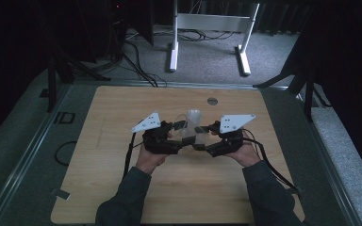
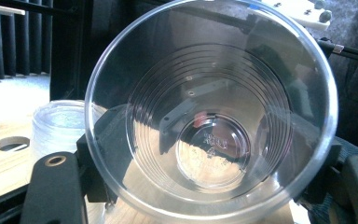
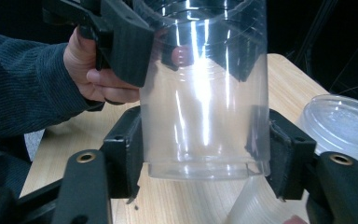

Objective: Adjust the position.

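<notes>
A clear plastic cup point(image 1: 192, 135) hangs level over the middle of the wooden table point(image 1: 113, 188), held between both grippers. My left gripper point(image 1: 183, 135) is shut on its rim end. In the left gripper view I look straight into the cup's mouth point(image 2: 209, 116), with the left gripper point(image 2: 205, 183) closed on both sides of the rim. My right gripper point(image 1: 201, 138) is shut on the base end. In the right gripper view, the right gripper point(image 3: 200, 154) presses its pads against the cup point(image 3: 200, 107) near the bottom. The left gripper's fingers point(image 3: 126, 42) grip it farther up.
A stack of clear plastic lids or cups point(image 1: 194, 114) stands on the table just beyond the grippers, also seen in the gripper views point(image 2: 56, 126) point(image 3: 345, 123). A round hole point(image 1: 211, 100) sits near the table's far edge. A white desk frame point(image 1: 207, 23) stands on the floor behind.
</notes>
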The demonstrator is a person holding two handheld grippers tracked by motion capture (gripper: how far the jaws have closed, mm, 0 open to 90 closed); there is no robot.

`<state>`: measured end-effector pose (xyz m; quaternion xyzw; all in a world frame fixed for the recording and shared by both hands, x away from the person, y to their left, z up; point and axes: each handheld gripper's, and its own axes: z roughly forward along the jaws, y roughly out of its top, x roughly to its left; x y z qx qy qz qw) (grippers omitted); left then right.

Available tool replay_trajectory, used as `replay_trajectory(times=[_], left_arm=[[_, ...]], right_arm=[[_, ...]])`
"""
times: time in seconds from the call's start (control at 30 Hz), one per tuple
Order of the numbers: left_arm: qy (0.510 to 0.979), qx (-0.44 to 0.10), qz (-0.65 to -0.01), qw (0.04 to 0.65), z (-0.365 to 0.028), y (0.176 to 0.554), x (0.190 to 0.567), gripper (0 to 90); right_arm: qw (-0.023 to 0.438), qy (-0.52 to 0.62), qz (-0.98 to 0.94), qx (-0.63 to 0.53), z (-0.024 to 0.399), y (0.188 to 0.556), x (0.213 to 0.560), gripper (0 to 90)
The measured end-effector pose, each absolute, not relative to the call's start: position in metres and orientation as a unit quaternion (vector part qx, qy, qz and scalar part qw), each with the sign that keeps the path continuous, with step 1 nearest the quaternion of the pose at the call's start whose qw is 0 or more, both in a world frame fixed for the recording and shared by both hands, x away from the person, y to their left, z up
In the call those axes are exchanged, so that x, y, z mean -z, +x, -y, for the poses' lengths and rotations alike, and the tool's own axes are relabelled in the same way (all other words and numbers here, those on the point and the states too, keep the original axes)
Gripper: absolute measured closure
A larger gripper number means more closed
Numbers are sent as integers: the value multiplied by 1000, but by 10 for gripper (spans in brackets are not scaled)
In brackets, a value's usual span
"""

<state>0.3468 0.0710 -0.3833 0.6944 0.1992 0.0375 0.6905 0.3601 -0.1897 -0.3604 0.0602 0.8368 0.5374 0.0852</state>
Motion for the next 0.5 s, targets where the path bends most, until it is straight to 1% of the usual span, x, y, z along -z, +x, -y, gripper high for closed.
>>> replay_trajectory(times=[0.1,0.3,0.43,0.5], left_arm=[[693,-39,-200,691,-71,347,383,275],[692,-39,-200,693,-72,347,383,278],[690,-40,-201,694,-72,347,383,284],[690,-42,-202,694,-73,347,383,285]], right_arm=[[86,62,-842,-530,189,359,361,361],[85,60,-844,-526,187,359,363,350],[82,62,-845,-525,188,359,362,307],[82,62,-847,-522,188,359,362,306]])
